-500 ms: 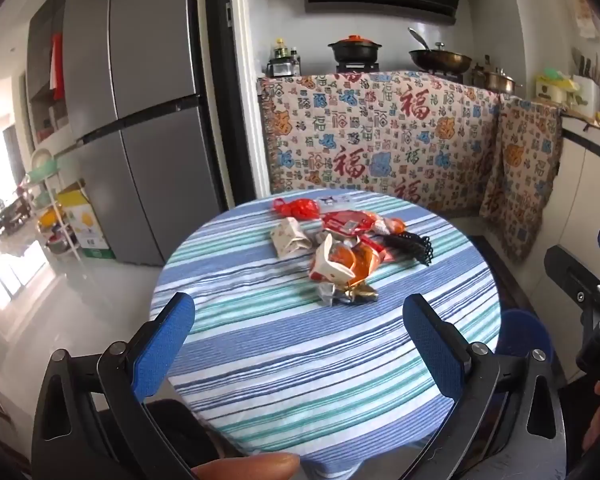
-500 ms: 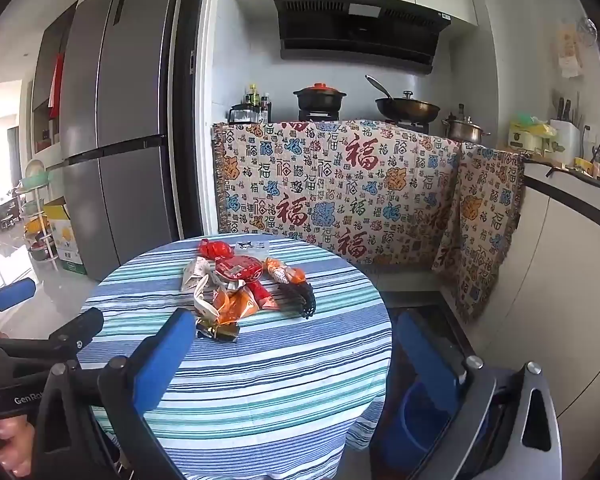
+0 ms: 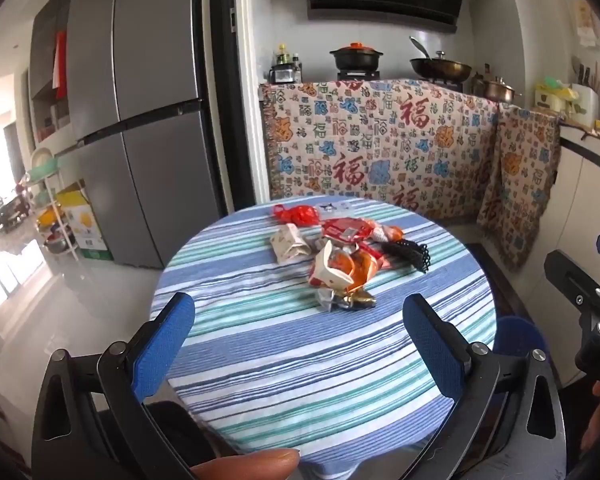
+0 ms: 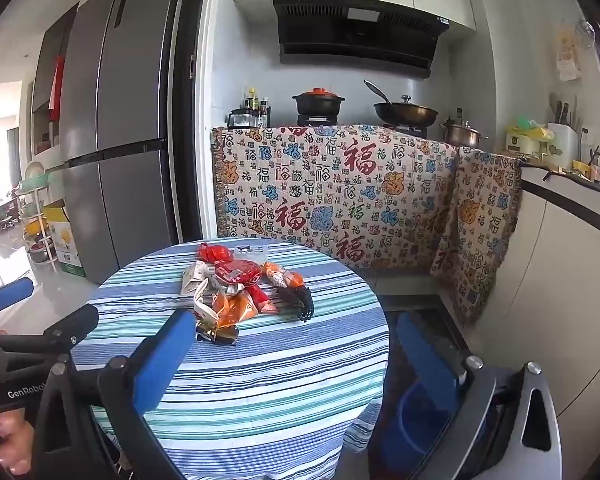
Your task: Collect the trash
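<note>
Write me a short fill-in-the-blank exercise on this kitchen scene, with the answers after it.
1. The trash pile lies on a round table with a ____ cloth.
2. Both the left claw and the right claw are ____.
3. The black pot on the stove has an ____ lid.
4. The tall grey appliance on the table's left is a ____.

Answers: striped; open; orange; fridge

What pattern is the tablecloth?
The tablecloth has blue, teal and white stripes, clearest in the left wrist view.
</note>
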The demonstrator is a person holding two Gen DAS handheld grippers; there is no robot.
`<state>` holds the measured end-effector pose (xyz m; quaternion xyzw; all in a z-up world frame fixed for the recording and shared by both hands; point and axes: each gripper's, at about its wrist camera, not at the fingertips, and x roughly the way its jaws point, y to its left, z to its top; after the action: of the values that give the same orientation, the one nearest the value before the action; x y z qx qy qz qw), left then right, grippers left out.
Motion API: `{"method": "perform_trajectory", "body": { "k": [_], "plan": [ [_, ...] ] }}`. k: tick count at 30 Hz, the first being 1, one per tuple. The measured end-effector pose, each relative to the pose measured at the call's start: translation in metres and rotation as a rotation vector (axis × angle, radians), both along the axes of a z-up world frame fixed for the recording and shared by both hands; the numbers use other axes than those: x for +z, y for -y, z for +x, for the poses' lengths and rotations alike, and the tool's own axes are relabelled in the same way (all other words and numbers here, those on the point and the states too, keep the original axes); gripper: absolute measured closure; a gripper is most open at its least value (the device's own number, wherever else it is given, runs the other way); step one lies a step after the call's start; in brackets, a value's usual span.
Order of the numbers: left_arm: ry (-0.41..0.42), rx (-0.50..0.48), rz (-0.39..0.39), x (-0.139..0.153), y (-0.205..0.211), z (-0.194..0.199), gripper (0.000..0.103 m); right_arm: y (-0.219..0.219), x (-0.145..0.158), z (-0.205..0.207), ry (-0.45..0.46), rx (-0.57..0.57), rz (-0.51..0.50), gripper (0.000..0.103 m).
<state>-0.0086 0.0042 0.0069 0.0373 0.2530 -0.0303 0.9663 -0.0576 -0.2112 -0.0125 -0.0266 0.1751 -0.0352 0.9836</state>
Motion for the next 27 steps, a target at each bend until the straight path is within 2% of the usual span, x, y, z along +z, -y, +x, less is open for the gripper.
{"method": "perform_trajectory", "body": {
  "k": [27],
  "plan": [
    [0.016,-0.008,-0.021,0.010,-0.007,-0.005,0.000,-0.001,0.014,-0.009,0.037,-0.020,-0.011,0.000]
  ]
}}
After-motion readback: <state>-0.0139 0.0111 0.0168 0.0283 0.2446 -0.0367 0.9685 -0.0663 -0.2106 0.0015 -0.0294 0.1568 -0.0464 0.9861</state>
